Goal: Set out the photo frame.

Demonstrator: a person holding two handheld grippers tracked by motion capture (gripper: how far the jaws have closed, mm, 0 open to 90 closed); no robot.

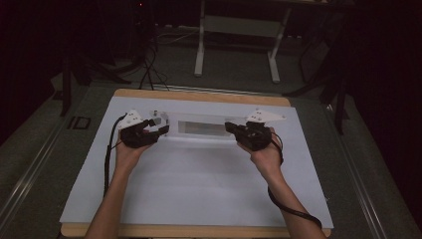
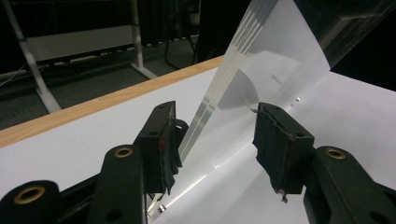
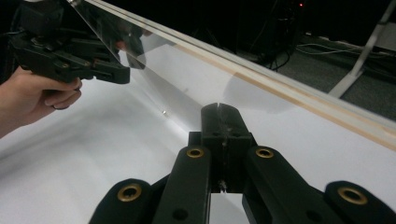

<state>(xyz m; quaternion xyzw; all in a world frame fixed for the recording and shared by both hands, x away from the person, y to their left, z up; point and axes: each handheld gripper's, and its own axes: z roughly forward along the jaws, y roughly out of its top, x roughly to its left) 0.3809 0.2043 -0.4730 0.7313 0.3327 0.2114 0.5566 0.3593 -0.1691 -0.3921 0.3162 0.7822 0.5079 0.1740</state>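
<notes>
High view: we hold a clear, flat acrylic sheet (image 1: 201, 127) between both grippers over the white-covered table (image 1: 199, 184).
Left gripper view: our left gripper (image 2: 217, 135) stands spread, the sheet's edge between its pads, untouched.
Right gripper view: our right gripper (image 3: 219, 114) is pressed together, pinching the sheet's near edge.

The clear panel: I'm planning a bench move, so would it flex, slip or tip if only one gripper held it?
The clear panel probably stays stiff: its thick edge runs straight in the left gripper view. It looks slippery, being glossy and reflective. With the left gripper open around it and the right gripper pinching one end, it may well tip or swing.
</notes>
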